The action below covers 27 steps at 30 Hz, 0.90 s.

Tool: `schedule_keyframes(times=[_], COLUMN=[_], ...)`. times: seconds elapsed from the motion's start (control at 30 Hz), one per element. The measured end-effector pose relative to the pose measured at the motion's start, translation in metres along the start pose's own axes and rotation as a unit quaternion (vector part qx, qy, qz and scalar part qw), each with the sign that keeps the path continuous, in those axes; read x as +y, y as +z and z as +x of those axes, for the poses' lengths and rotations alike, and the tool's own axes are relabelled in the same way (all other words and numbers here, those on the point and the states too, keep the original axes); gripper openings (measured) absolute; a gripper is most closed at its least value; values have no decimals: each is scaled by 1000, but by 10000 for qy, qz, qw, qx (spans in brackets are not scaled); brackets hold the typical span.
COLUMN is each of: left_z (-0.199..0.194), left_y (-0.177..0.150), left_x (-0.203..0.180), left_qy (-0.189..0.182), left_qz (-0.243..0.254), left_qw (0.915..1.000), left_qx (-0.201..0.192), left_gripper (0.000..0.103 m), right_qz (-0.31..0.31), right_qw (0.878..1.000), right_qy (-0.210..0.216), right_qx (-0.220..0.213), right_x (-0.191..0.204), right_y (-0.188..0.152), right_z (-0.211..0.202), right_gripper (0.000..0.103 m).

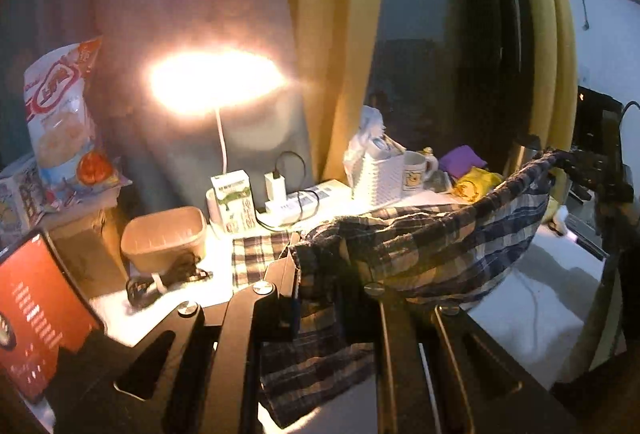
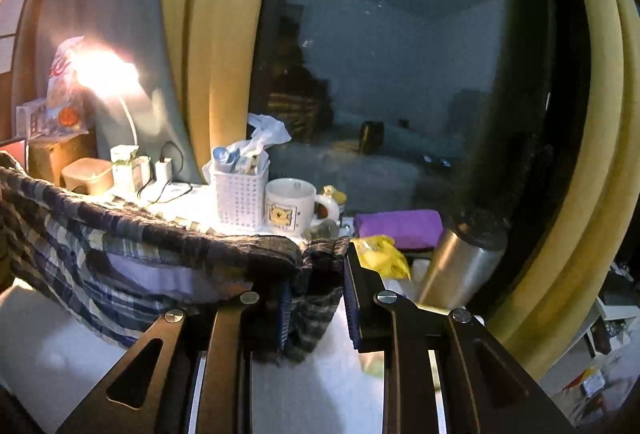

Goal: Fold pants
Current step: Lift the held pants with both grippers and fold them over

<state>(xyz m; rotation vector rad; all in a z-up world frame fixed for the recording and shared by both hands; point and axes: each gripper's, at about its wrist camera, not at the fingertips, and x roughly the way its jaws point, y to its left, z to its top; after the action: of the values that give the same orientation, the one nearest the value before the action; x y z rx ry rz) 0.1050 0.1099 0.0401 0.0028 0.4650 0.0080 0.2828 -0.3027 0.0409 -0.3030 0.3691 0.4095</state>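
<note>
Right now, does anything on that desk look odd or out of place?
The plaid pants hang stretched in the air between both grippers, above the table, sagging in the middle. The rest is ordinary desk clutter; nothing looks spilled or broken.

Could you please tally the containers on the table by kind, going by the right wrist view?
Mug: 1
White basket: 1
Steel flask: 1
Lidded tub: 1
Carton: 1
Total: 5

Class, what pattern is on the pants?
Plaid pants, dark blue and cream; clearest in left wrist view.
</note>
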Motion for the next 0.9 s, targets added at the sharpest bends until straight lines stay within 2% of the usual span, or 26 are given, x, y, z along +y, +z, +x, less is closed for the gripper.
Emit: schedule_keyframes(times=[0.2,0.47,0.8,0.9], left_z=[37,104,188,213], left_y=[20,27,5,0], left_x=[14,41,68,79], left_qy=[11,26,9,141], left_qz=[157,147,-91,-232], left_qw=[9999,9989,9932,9914], left_qx=[52,441,1164,1279], left_gripper=[11,11,12,17], right_qz=[10,-38,23,17], right_qw=[9999,9988,9923,9893], right_qy=[-28,18,93,101], right_qx=[126,483,1233,1453], right_x=[1,5,12,14], right_y=[21,34,14,6], right_z=[43,116,217,239], right_gripper=[23,23,23,23])
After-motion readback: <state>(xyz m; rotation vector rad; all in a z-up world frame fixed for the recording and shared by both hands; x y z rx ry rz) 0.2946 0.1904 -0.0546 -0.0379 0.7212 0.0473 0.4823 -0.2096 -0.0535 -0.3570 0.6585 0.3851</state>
